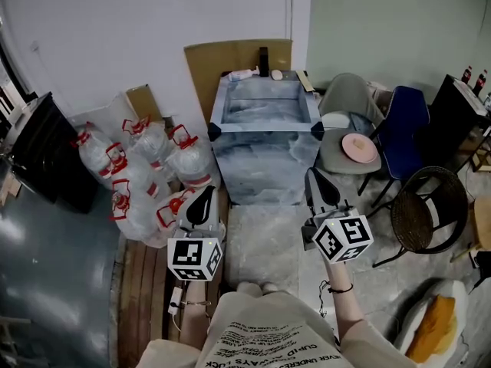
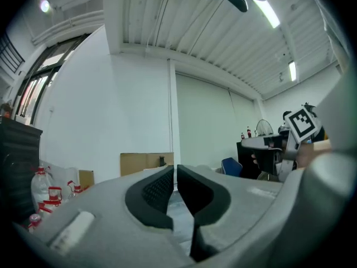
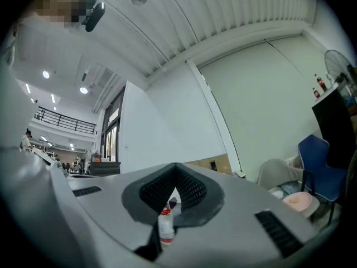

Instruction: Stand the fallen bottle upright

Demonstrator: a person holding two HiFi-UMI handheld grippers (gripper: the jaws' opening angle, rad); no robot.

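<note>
A small pale bottle with a red end (image 1: 244, 74) lies on its side at the far edge of the marbled table (image 1: 265, 113), next to an upright black object (image 1: 263, 58). Both grippers hang level in front of the table's near side, well short of the bottle. My left gripper (image 1: 202, 199) (image 2: 174, 175) is shut, pads together, nothing between them. My right gripper (image 1: 319, 184) (image 3: 175, 172) has its tips touching and holds nothing. Through the gap below those tips a distant red-capped bottle (image 3: 165, 225) shows; I cannot tell whether it is the same one.
Several big water jugs with red handles (image 1: 146, 175) crowd the floor left of the table, beside a black cabinet (image 1: 42, 156). Cardboard (image 1: 230, 56) leans behind the table. Right of it stand a grey chair with a pink plate (image 1: 358, 148), a blue chair (image 1: 406, 121) and a black wire chair (image 1: 430, 209).
</note>
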